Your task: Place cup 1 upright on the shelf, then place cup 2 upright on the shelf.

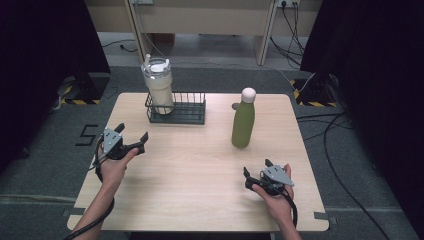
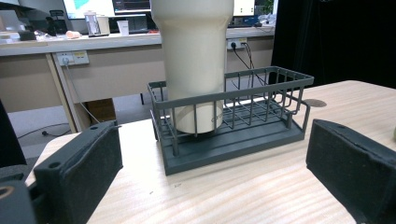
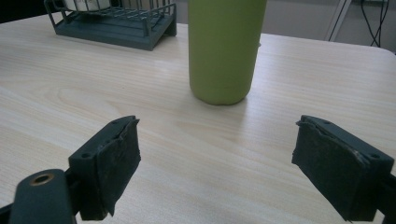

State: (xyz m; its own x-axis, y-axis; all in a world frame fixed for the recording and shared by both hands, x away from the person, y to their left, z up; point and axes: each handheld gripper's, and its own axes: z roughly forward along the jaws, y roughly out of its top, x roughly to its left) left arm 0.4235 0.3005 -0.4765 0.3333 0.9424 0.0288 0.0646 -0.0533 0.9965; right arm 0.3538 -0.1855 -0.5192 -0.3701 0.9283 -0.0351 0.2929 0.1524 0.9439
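Both tools gape wide and empty, the left tool facing the cream tumbler, the right tool facing the green bottle.

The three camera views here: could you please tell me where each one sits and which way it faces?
High view: fixed above the person's side, looking forward and down on the table; both forearms enter from the bottom, holding the left gripper and right gripper.
Left gripper view: rides the left gripper, low over the table, facing the cream tumbler standing in the dark wire basket; its open jaws frame the bottom.
Right gripper view: rides the right gripper, facing the green bottle; open jaws below.
Shared: both gripper views show the basket.
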